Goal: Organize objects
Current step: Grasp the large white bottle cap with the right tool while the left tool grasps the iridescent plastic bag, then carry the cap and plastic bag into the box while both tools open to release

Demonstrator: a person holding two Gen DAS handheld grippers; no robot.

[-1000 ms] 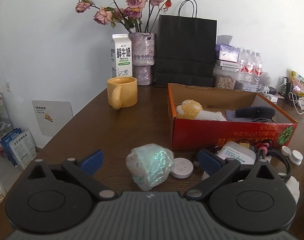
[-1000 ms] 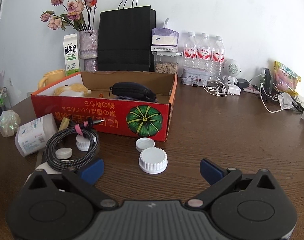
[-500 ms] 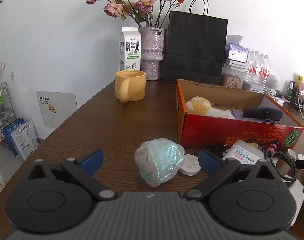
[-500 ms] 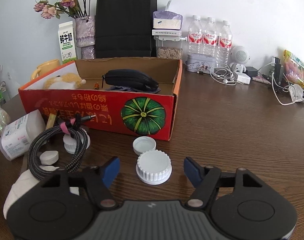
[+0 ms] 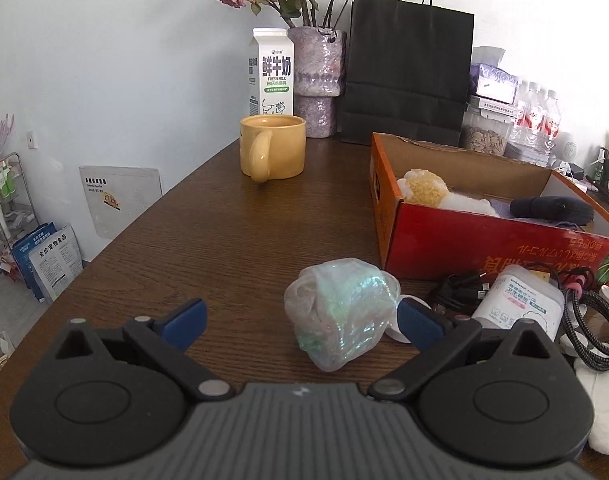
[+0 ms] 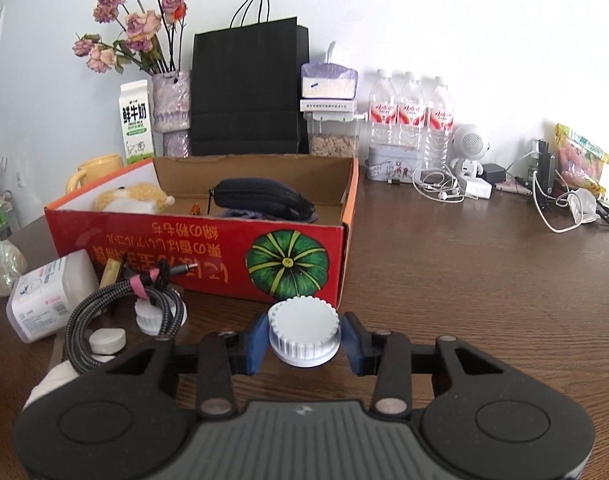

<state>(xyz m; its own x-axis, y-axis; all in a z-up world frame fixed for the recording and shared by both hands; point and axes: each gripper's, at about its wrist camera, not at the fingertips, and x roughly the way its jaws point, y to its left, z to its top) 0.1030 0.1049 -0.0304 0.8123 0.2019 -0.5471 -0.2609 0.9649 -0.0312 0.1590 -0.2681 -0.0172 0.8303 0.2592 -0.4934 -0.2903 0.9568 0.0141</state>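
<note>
A large white ribbed cap (image 6: 303, 326) sits on the brown table in front of the red cardboard box (image 6: 176, 248). My right gripper (image 6: 304, 340) is closing on it, and both blue pads touch its sides. In the left wrist view a crumpled iridescent plastic bag (image 5: 340, 316) lies between the fingers of my open left gripper (image 5: 300, 320), close to the right finger and apart from the left one. The box (image 5: 484, 244) holds a plush toy (image 5: 424, 188) and a dark pouch (image 6: 260, 198).
Left of the cap lie a coiled braided cable (image 6: 116, 312), a white plastic tub (image 6: 48, 296) and two small white caps (image 6: 108, 339). A yellow mug (image 5: 272, 152), milk carton (image 5: 271, 72), vase, black paper bag (image 5: 404, 76) and water bottles (image 6: 408, 116) line the back. The table's left edge is near.
The right jaws went from wide open to closed against the white cap, which now hides the smaller cap behind it. In the left wrist view the bag has shifted toward the right finger.
</note>
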